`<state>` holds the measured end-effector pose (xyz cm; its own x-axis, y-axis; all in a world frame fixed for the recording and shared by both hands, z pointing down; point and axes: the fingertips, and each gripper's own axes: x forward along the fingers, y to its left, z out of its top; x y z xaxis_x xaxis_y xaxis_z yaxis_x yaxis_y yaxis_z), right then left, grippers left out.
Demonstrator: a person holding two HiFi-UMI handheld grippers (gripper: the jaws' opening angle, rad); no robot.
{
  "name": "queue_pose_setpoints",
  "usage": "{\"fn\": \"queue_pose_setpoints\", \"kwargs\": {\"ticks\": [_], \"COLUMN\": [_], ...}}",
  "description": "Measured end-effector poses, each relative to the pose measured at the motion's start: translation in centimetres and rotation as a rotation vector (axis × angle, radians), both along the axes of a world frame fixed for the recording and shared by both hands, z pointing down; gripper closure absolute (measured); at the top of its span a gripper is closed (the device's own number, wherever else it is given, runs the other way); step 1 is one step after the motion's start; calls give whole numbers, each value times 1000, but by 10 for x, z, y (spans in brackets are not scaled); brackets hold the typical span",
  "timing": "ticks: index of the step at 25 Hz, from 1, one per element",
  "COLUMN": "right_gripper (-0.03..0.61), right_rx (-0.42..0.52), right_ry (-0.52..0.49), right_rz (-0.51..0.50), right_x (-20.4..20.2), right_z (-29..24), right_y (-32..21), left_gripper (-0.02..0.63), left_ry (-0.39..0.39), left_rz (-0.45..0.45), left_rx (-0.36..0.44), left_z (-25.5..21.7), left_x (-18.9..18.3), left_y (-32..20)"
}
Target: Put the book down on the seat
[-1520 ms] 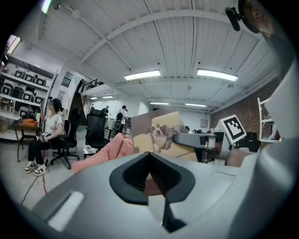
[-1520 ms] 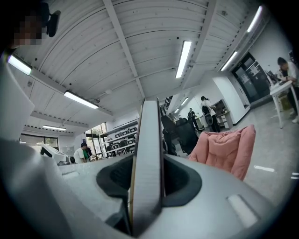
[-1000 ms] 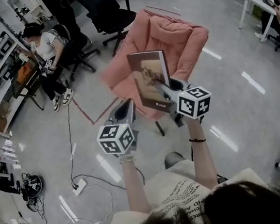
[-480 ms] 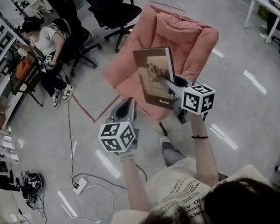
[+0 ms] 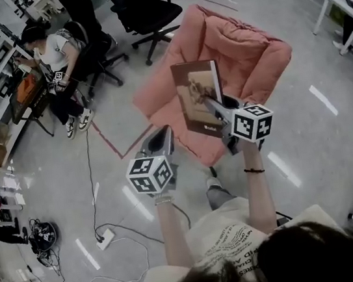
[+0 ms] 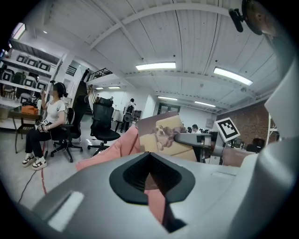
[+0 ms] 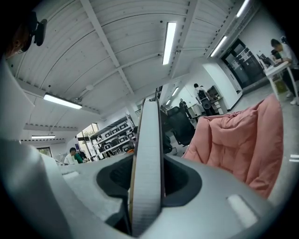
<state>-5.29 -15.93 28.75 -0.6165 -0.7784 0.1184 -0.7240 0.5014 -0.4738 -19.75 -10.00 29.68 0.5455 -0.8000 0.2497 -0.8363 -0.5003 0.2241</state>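
Observation:
A pink padded seat [image 5: 236, 56] stands on the grey floor ahead of me. My right gripper [image 5: 216, 107] is shut on a brown book [image 5: 199, 98] with a dog picture on its cover. It holds the book upright, above the seat's front part. In the right gripper view the book's edge [image 7: 148, 163] fills the gap between the jaws, with the seat [image 7: 243, 140] to the right. My left gripper [image 5: 160, 139] hangs lower left of the book, off the seat's front edge. Its jaws stand a little apart with nothing in them. From the left gripper view I see the book [image 6: 161, 137] and the right gripper [image 6: 196, 139].
A person [image 5: 52, 57] sits at a desk at the far left, beside shelves. A black office chair [image 5: 144, 10] stands behind the seat. Cables and a power strip [image 5: 105, 236] lie on the floor at left. A white desk [image 5: 346, 0] stands at far right.
The seat has drawn nearer and now sits lower and more central in the head view. Both grippers and the book have shifted slightly right. The right gripper's hold on the book is unchanged.

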Motion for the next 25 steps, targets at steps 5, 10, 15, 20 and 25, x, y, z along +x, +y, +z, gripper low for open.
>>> {"fn": "queue_pose_setpoints", "kwargs": {"ticks": [5, 10, 15, 20, 25], "right_gripper": [428, 430, 428, 429, 430], "right_rx": [-38, -62, -69, -83, -95], "right_ry": [-2, 14, 25, 17, 18], "right_rz": [-14, -52, -92, -96, -103], "right_x": [-10, -26, -32, -31, -43], "right_z": [13, 22, 20, 28, 34], "right_y": [-51, -87, -116, -127, -131], "left_gripper": [620, 620, 620, 620, 620], "left_ry": [8, 14, 55, 40, 56], "left_rz": [-31, -51, -63, -56, -45], "left_rx": [-29, -48, -62, -51, -86], "left_z": [10, 18, 17, 16, 30], "left_x": [-13, -20, -16, -8, -16], "left_y": [-46, -82, -113, -129, -138]}}
